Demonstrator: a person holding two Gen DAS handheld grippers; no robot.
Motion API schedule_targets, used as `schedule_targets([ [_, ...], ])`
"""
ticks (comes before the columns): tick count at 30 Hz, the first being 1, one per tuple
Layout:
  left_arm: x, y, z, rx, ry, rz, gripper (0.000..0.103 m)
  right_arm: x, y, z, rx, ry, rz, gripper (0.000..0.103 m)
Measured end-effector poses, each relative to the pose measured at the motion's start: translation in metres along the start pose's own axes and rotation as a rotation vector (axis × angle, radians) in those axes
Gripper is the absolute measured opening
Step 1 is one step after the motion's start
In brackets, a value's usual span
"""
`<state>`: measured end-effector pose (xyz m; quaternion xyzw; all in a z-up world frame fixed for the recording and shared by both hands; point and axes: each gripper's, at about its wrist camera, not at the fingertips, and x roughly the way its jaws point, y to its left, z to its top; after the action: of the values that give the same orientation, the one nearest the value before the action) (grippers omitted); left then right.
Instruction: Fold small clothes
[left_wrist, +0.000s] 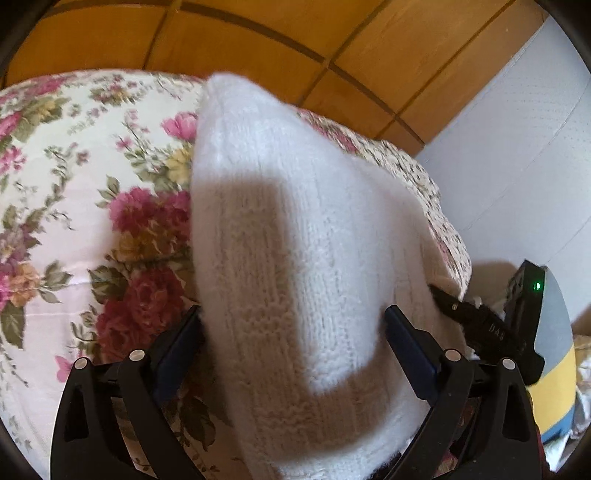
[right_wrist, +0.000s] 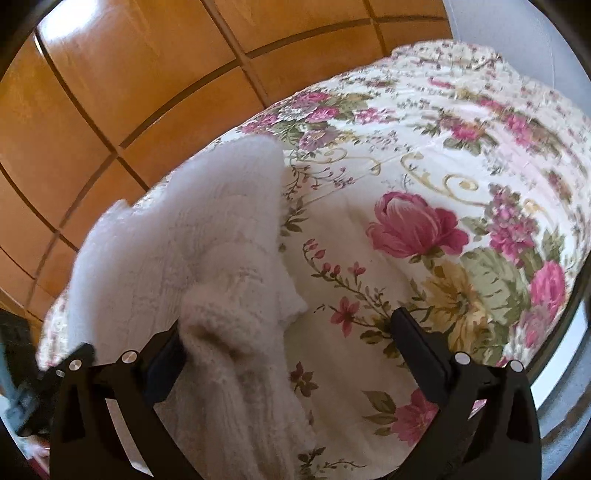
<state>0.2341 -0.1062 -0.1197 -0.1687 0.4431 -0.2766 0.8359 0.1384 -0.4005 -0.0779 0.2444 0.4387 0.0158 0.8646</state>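
On the floral quilt (left_wrist: 74, 206) lies a white knit (left_wrist: 280, 236), a small fuzzy garment with ribbed stitching, bunched into a thick fold near the bed's edge. In the left wrist view it fills the space between the left gripper (left_wrist: 293, 321)'s fingers, which stand wide apart on either side of it; both blue pads seem to touch the wool at its sides, but nothing is pinched. A shadow falls across the knit's middle. Behind the bed runs a wooden panel wall (left_wrist: 280, 33), and to the right a pale wall (left_wrist: 517, 147). The other tool's black body with a green light (left_wrist: 537, 285) shows at the right edge.

In the right wrist view the knit (right_wrist: 177, 258) lies at the left, over the quilt (right_wrist: 424, 166). The right gripper (right_wrist: 288, 325) is also spread wide; its left finger (right_wrist: 166, 354) presses against a rolled cuff of the knit, its right finger over bare quilt.
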Motion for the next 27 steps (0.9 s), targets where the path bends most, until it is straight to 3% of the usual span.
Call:
schedule_targets([
  [6, 0.003, 0.002, 0.002, 0.015, 0.032, -0.044, 0.095, 0.001, -0.011, 0.001, 0.048, 0.021, 0.108, 0.100],
  [10, 0.007, -0.002, 0.001, 0.044, 0.048, -0.066, 0.095, 0.001, -0.009, 0.000, 0.058, 0.028, 0.171, 0.086],
  [15, 0.006, 0.005, 0.002, 0.017, 0.036, -0.093, 0.085, 0.009, -0.007, -0.002, 0.081, 0.067, 0.290, 0.070],
  [18, 0.009, 0.004, 0.002, 0.037, 0.046, -0.088, 0.083, 0.022, -0.013, -0.002, 0.160, 0.080, 0.367, 0.068],
  [22, 0.012, 0.003, 0.004, 0.060, 0.056, -0.084, 0.076, 0.029, -0.003, 0.004, 0.122, 0.071, 0.360, 0.066],
  [27, 0.004, 0.001, 0.004, 0.085, 0.039, -0.094, 0.058, 0.029, 0.011, 0.003, 0.095, 0.082, 0.408, 0.052],
])
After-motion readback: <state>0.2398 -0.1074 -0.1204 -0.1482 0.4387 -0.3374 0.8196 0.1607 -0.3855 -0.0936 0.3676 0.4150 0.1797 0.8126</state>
